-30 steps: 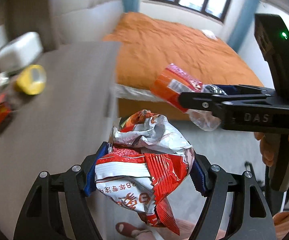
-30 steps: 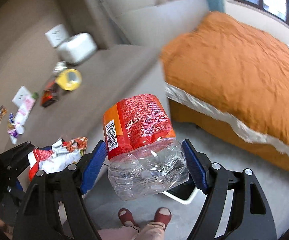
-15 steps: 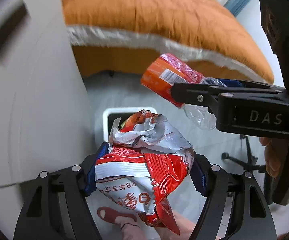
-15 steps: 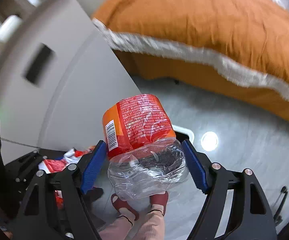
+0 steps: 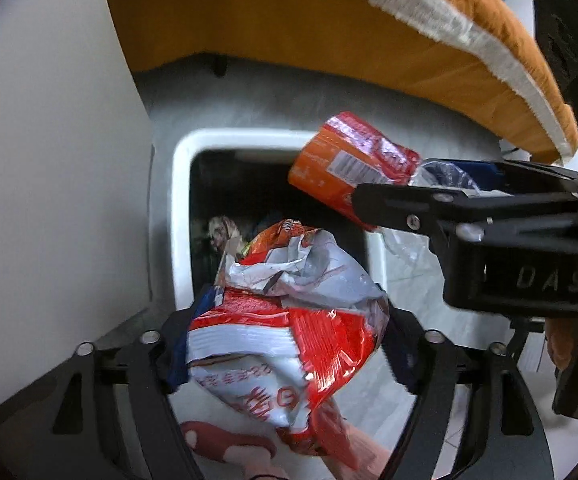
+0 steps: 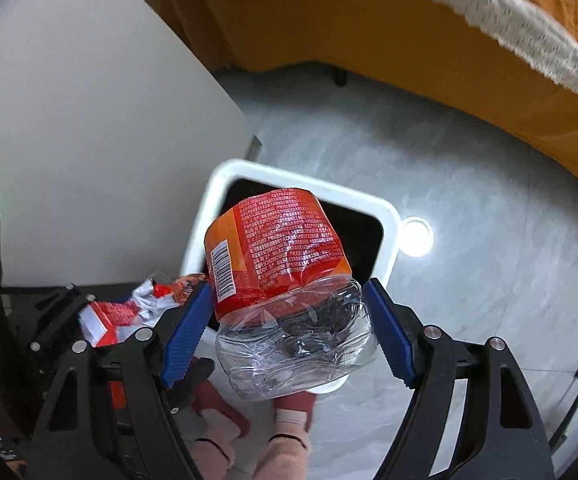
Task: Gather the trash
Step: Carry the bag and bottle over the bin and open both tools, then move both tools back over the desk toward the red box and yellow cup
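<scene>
My left gripper [image 5: 289,340] is shut on a crumpled red and white snack wrapper [image 5: 285,320], held above a white-rimmed trash bin [image 5: 181,200] with a dark inside that holds some trash. My right gripper [image 6: 289,332] is shut on a crushed clear plastic bottle with an orange-red label [image 6: 281,280], also above the bin [image 6: 389,216]. In the left wrist view the bottle [image 5: 349,168] hangs over the bin's right side. In the right wrist view the wrapper [image 6: 129,312] and the left gripper show at lower left.
A white cabinet side [image 5: 49,160] stands left of the bin. An orange bed with a white fringe [image 6: 489,40] overhangs the far side. The floor [image 6: 489,240] is grey tile. The person's feet in red slippers [image 6: 249,420] are just below the bin.
Both grippers have swung away from the table and tipped down over the floor. The bin has come into view beneath them. Both still hold their items.
</scene>
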A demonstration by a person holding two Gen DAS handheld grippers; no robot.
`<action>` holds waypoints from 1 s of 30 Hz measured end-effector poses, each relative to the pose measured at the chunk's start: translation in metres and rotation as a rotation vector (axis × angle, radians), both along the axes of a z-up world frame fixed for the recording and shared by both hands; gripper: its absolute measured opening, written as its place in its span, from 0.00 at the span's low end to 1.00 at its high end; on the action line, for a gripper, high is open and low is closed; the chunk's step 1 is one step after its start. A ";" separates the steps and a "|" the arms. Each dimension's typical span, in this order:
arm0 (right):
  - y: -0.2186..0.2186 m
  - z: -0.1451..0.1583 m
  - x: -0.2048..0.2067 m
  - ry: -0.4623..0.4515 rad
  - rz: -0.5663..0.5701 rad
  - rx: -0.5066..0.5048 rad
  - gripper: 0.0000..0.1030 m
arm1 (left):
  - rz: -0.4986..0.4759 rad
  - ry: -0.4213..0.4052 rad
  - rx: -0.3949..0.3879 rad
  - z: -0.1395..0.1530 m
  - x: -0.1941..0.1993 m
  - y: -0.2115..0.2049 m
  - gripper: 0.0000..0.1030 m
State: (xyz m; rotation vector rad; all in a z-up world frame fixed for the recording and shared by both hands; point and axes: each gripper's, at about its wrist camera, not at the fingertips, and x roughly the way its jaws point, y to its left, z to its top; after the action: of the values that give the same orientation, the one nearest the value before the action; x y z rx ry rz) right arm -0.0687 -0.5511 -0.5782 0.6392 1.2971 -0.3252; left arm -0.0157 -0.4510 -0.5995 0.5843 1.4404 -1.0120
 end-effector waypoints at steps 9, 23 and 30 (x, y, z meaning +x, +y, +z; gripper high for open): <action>0.001 -0.013 -0.003 0.040 -0.006 -0.008 0.96 | 0.014 -0.030 0.048 -0.013 0.000 0.003 0.95; 0.003 0.059 -0.003 0.010 -0.003 -0.042 0.96 | 0.055 -0.045 0.012 0.067 -0.002 0.024 0.95; 0.009 0.142 -0.022 -0.047 -0.014 -0.077 0.96 | 0.101 -0.055 -0.066 0.159 -0.017 0.031 0.95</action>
State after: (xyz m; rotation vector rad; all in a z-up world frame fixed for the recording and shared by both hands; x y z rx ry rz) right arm -0.0910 -0.5422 -0.4360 0.5880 1.2301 -0.3682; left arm -0.0331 -0.4200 -0.4400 0.4837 1.3698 -0.9533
